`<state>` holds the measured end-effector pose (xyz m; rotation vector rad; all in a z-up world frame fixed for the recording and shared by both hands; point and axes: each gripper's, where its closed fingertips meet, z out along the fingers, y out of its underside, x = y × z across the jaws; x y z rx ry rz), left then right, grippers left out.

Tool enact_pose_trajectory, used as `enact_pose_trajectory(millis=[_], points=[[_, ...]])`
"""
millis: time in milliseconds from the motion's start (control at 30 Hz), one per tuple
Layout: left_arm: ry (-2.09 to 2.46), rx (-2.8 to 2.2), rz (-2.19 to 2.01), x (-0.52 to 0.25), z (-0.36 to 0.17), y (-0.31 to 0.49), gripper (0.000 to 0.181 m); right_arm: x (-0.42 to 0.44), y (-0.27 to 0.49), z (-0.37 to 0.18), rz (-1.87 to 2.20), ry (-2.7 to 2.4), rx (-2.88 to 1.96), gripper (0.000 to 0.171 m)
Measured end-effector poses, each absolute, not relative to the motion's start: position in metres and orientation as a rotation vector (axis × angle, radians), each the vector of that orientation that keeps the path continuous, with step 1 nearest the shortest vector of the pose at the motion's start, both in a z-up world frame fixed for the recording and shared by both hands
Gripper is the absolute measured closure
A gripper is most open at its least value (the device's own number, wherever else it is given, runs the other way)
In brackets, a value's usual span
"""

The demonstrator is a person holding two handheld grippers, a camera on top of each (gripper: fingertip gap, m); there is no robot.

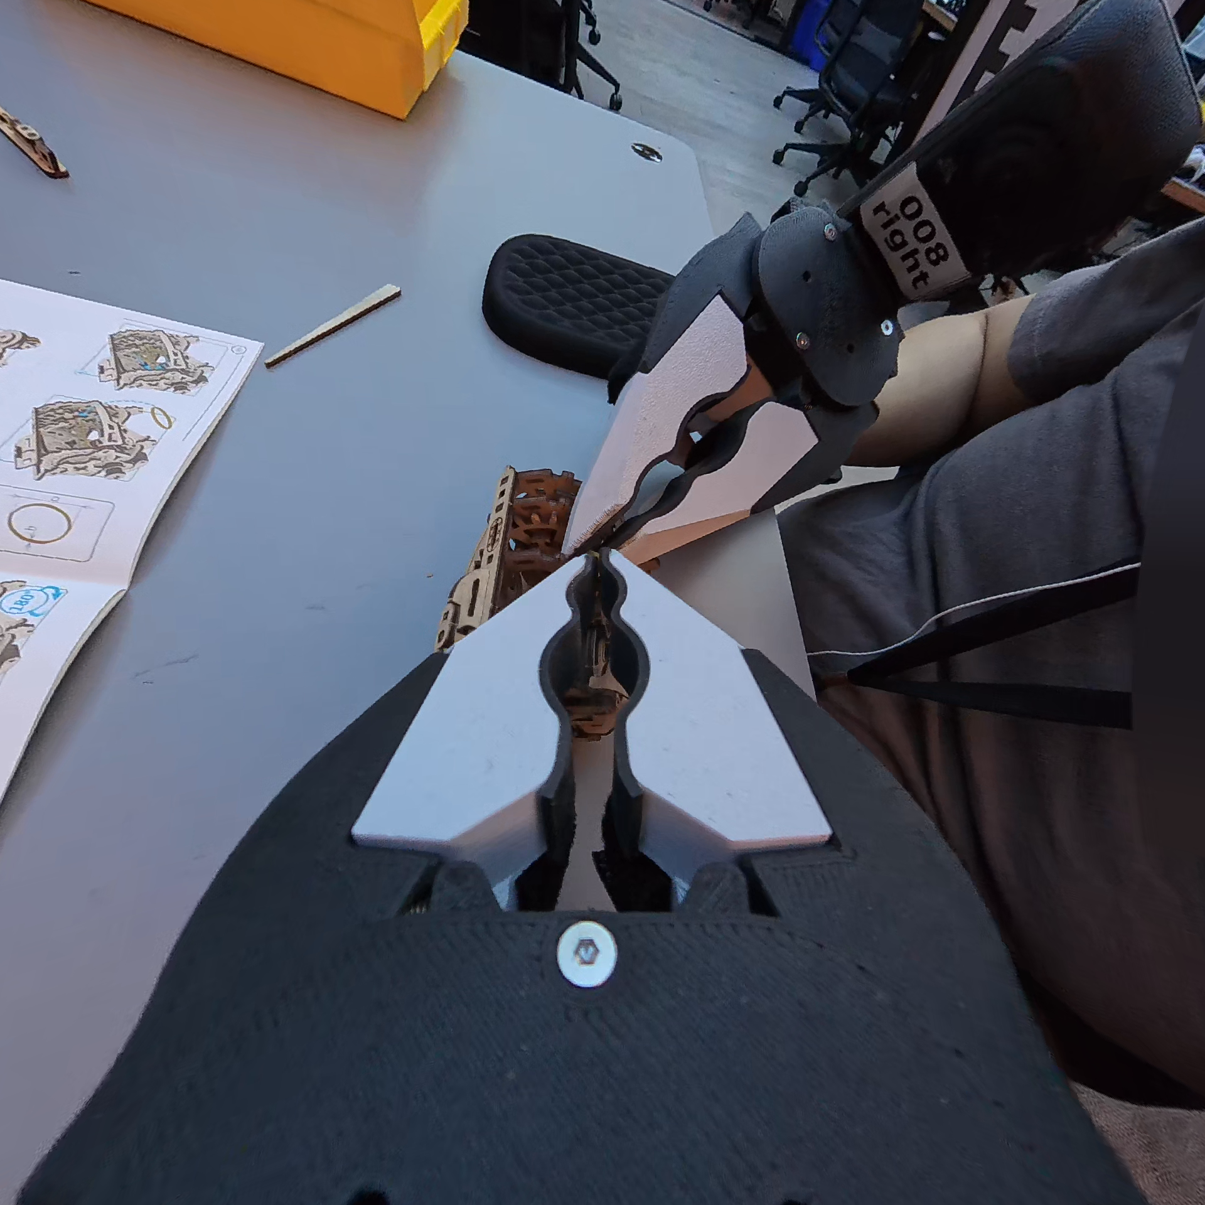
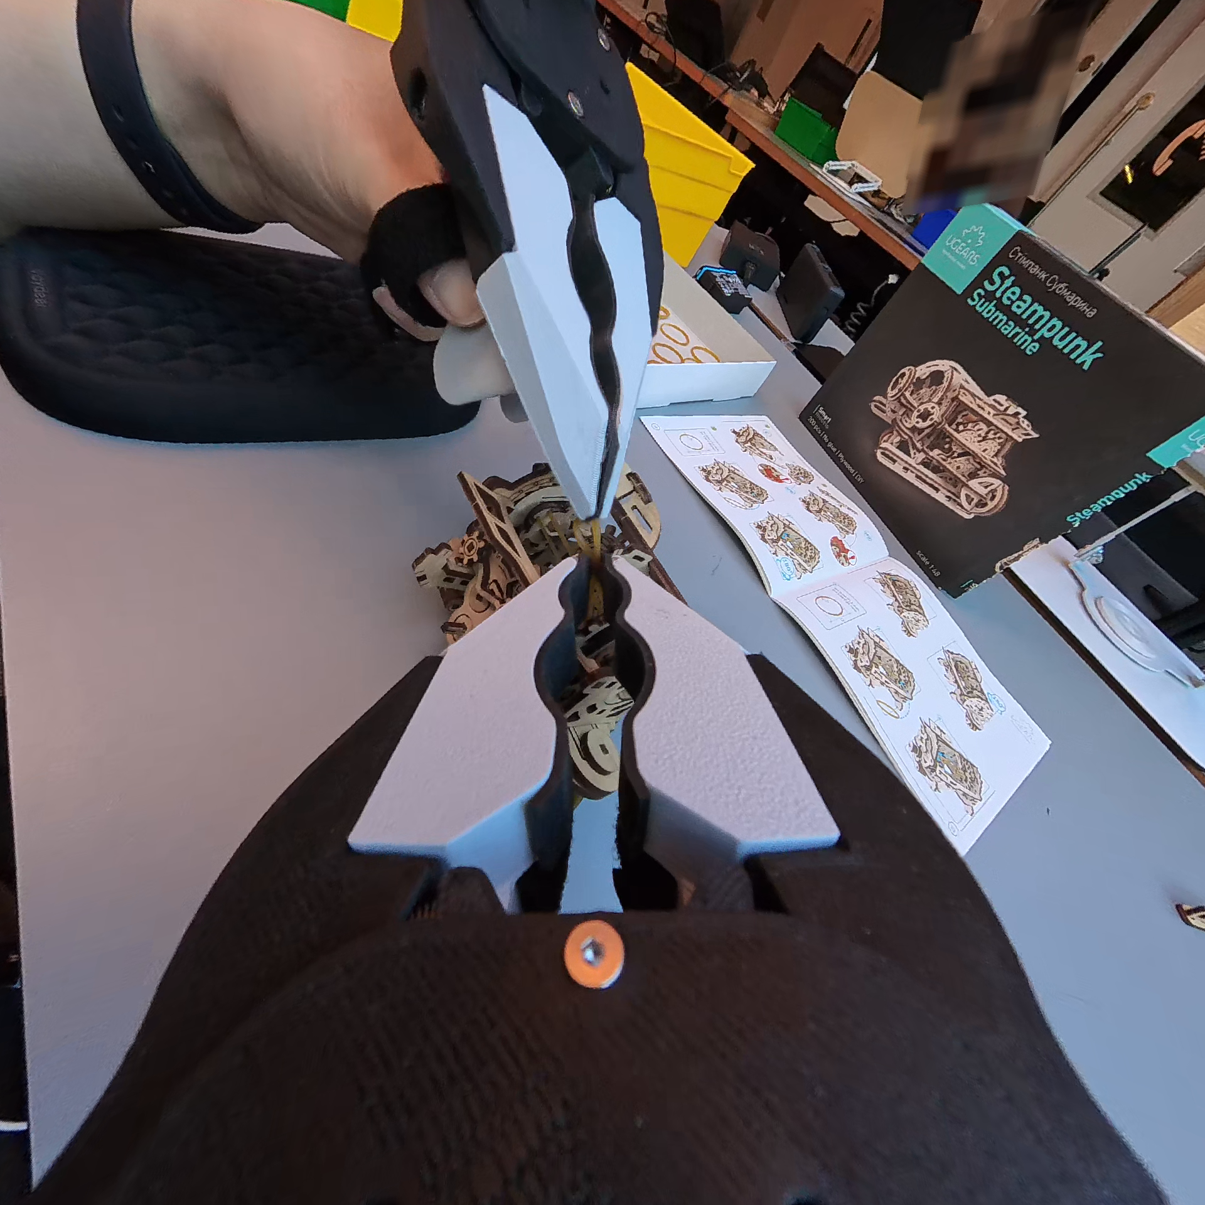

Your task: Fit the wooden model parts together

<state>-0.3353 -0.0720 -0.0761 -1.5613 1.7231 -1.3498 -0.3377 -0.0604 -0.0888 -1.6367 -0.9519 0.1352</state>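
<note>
A partly built wooden model [image 2: 502, 554] stands on the grey table [image 2: 228, 554]; it also shows in the left wrist view [image 1: 521, 521] near the table's edge. My left gripper [image 1: 596, 562] and right gripper [image 2: 590, 566] meet tip to tip just above it. Both are shut on a thin yellowish rubber band [image 2: 589, 540], which runs between the two tips. In the right wrist view the left gripper [image 2: 596, 510] comes down from above. In the left wrist view the right gripper [image 1: 590, 540] comes in from the upper right. The model's top is hidden behind the fingers.
An open instruction booklet [image 2: 867, 619] lies right of the model, with the kit's dark box [image 2: 978, 417] and a white tray of bands [image 2: 698, 352] beyond. A black wrist pad [image 1: 574, 300], a yellow bin [image 1: 326, 39], a wooden strip [image 1: 332, 324] and a loose wooden part [image 1: 29, 147] lie around. Both grippers' tips are close together, under 4 cm apart.
</note>
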Motion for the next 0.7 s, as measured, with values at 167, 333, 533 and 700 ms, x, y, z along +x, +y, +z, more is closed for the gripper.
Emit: enact_pose_trajectory(millis=[167,333,533,700], points=[[1.739,-1.596,-1.381,-0.3365,-0.0808,-0.0742,0.181,-0.3379,-0.0605,-0.0892,0.125,-0.956,-1.632,0.171],[1.691,-1.618,-1.397,-0.3343,-0.0806,-0.0688,0.17,-0.3372,-0.0612,-0.0892,0.136,-0.948,-1.634,0.171],[1.692,-1.599,-1.398,-0.3331,-0.0791,-0.0701,0.171,-0.3411,-0.063,-0.0881,0.146,-0.962,-1.616,0.171],[1.739,-1.534,-1.282,-0.3315,-0.0853,-0.0695,0.174,-0.341,-0.063,-0.0882,0.142,-0.966,-1.612,0.171]])
